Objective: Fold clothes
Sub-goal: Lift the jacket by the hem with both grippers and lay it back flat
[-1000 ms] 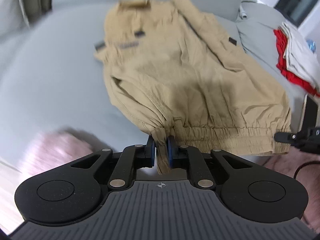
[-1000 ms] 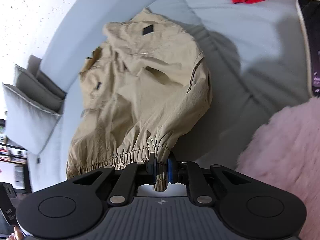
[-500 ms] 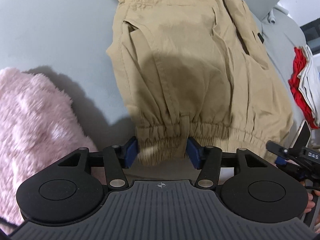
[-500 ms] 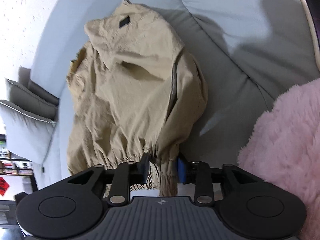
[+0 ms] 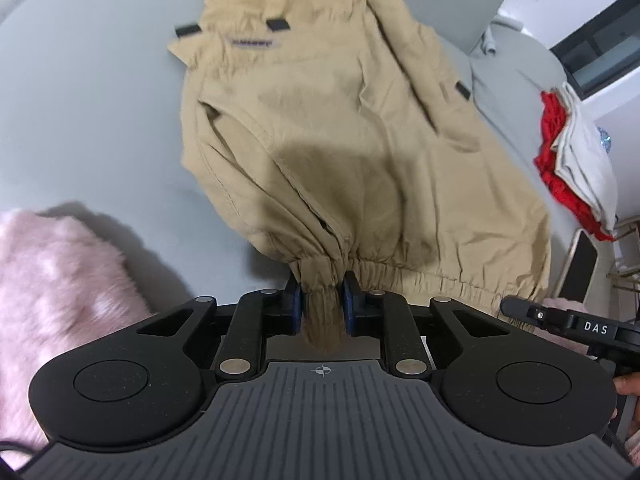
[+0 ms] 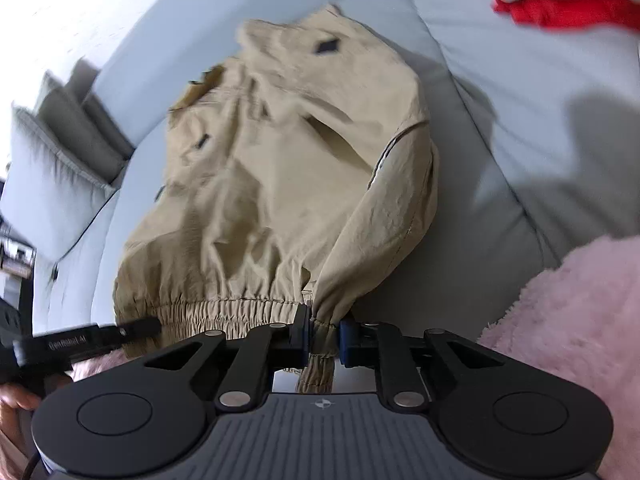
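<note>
Since half a second ago both pairs of jaws, then standing wide around the elastic hem, have come in and are closing on it, each with a bunch of gathered cloth between its blue pads. Pinching the hem's one corner is the left gripper, and the right gripper is pinching the other corner, where a sleeve is hanging down to the cuff. Spread between them, the tan jacket is lying on the pale grey sofa, collar end farthest from the cameras and hem nearest. Only the left wrist view is showing the dark tabs and printed label near the collar, the grey garment beyond the jacket, and a phone at the far right edge. Only the right wrist view is showing the grey cushions stacked at the sofa's end and the sleeve's dark piping. Both views are catching the red and white folded clothes and the fluffy pink fabric beside the grippers, and each is showing the other gripper's black tip at the hem.
</note>
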Demonstrator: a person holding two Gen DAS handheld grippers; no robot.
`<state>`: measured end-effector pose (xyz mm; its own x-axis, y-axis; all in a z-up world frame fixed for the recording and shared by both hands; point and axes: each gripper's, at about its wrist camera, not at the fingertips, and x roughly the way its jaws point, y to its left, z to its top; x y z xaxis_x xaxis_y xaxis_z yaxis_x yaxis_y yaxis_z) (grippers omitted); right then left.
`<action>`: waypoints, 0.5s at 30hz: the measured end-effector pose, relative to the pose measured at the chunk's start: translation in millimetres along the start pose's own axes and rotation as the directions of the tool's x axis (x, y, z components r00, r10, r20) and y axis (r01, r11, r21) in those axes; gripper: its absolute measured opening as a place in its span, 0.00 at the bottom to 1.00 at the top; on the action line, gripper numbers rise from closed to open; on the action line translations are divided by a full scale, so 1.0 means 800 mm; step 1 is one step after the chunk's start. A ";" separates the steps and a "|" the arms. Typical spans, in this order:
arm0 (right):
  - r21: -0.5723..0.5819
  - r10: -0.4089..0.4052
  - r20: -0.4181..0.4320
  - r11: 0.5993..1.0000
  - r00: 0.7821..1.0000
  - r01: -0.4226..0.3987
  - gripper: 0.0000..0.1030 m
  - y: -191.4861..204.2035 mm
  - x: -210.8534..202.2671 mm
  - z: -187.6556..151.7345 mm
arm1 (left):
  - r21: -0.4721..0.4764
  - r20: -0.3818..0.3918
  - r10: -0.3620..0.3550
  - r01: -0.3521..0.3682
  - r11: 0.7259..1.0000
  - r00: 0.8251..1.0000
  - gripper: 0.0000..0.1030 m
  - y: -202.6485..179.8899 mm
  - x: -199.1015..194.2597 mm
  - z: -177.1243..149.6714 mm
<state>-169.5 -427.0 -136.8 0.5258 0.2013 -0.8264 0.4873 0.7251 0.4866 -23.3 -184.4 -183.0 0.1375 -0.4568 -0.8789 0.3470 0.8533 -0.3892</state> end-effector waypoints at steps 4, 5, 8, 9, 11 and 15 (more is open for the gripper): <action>-0.058 0.012 -0.016 0.998 1.000 -0.012 0.13 0.028 -0.038 -0.007 | 0.011 0.013 0.031 -0.031 0.999 0.999 0.19 -0.018 -0.063 -0.010; -0.068 0.014 -0.029 0.998 0.999 -0.016 0.13 0.033 -0.047 -0.012 | 0.021 0.019 0.036 -0.036 0.999 0.999 0.19 -0.023 -0.071 -0.009; -0.075 0.022 -0.074 0.997 0.997 -0.028 0.13 0.046 -0.071 -0.025 | 0.022 0.029 0.024 -0.024 0.999 0.999 0.19 -0.027 -0.112 -0.026; -0.063 0.025 -0.094 0.998 0.995 -0.031 0.13 0.048 -0.077 -0.030 | 0.003 0.021 0.018 -0.019 1.000 1.000 0.19 -0.024 -0.117 -0.028; -0.035 0.029 -0.110 0.999 0.994 -0.033 0.13 0.051 -0.075 -0.026 | -0.034 0.001 0.015 -0.015 0.999 1.000 0.19 -0.018 -0.119 -0.018; -0.042 0.022 0.017 0.999 1.000 -0.022 0.11 0.082 -0.066 0.052 | -0.052 0.061 0.018 -0.015 0.999 0.998 0.18 -0.023 -0.129 0.057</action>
<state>-135.8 -417.5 -49.6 0.5481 0.2066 -0.8105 0.4458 0.7478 0.4920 -1.5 -164.5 -72.8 0.1997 -0.4557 -0.8675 0.2962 0.8719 -0.3899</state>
